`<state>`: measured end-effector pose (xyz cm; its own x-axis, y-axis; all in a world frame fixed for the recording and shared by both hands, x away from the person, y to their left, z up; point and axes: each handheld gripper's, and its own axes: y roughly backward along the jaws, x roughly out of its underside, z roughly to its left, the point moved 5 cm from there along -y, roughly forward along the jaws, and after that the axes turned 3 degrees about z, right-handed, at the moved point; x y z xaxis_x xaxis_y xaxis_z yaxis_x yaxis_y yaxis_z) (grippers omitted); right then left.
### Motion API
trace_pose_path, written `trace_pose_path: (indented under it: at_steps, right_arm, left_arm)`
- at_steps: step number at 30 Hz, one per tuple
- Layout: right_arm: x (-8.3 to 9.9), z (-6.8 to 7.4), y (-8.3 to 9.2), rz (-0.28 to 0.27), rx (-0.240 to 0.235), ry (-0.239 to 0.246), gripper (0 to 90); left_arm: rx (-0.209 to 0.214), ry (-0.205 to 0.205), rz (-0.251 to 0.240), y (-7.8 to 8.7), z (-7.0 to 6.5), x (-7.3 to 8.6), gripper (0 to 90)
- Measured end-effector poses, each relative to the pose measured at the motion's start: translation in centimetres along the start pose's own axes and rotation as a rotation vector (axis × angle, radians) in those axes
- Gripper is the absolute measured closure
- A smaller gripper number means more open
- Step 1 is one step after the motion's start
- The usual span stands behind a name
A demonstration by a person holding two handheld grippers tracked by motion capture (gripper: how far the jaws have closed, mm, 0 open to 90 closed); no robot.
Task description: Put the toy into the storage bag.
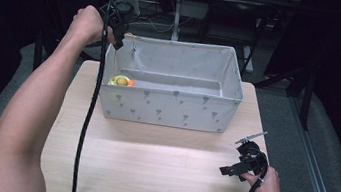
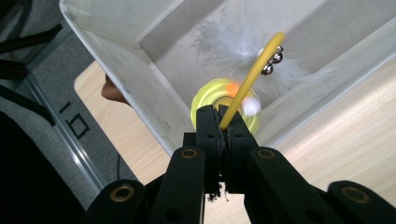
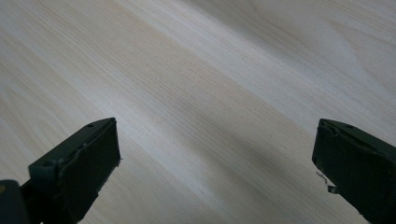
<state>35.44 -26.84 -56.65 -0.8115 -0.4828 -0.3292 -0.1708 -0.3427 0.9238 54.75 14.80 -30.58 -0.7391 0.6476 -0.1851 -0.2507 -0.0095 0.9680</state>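
A thin yellow wand point(image 2: 252, 77) with small metal bells point(image 2: 273, 63) and a white feather point(image 2: 233, 46) at its end is clamped in my left gripper point(image 2: 223, 116), which is shut on it. That gripper point(image 1: 119, 36) hangs over the far left corner of a grey fabric box point(image 1: 171, 109), pointing down into it. Below it, on the box floor, lies a round yellow toy point(image 1: 121, 81) with an orange ball and a white ball. My right gripper point(image 1: 228, 171) rests low over the table's front right, jaws wide apart with bare wood between them point(image 3: 215, 140).
The box stands on the far half of a light wooden table point(image 1: 147, 173) and its walls rise high around the toy. A black cable point(image 1: 85, 129) trails from the left gripper along the forearm. Dark frames and table legs stand behind the box.
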Motion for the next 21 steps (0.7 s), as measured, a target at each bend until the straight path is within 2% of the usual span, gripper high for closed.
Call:
trace_pose_path:
  at_steps: [1,6,12,13,15,17,20,21]
  right_arm:
    - [0.0,0.1,0.0,0.001,-0.011,0.0,0.5]
    - [-0.1,0.0,0.0,-0.003,0.003,0.011,0.5]
    - [0.0,0.1,-0.1,-0.016,-0.012,-0.007,0.5]
    - [0.0,0.1,-0.1,-0.016,-0.012,-0.007,0.5]
    - [0.0,0.0,0.0,-0.004,-0.001,0.002,0.5]
    - [0.0,0.1,0.0,-0.007,-0.012,-0.003,0.6]
    - [0.1,0.1,-0.1,-0.008,-0.011,-0.006,0.7]
    - [0.1,0.1,-0.1,-0.005,-0.006,-0.003,0.7]
  left_arm:
    - [0.0,0.003,0.002,-0.2,0.0,0.1,87.8]
    - [0.027,0.016,-0.004,-0.8,0.3,0.6,87.9]
    - [0.037,0.005,0.021,-1.9,0.3,1.2,87.9]
    - [0.043,0.013,0.024,-2.1,0.3,1.3,87.9]
    - [0.043,0.004,0.03,-2.5,0.2,1.5,87.9]
    - [0.043,-0.007,0.041,-2.8,0.1,1.7,87.9]
    - [0.042,-0.004,0.046,-3.2,0.1,1.9,87.9]
    - [0.054,0.0,0.044,-3.3,0.1,2.0,87.9]
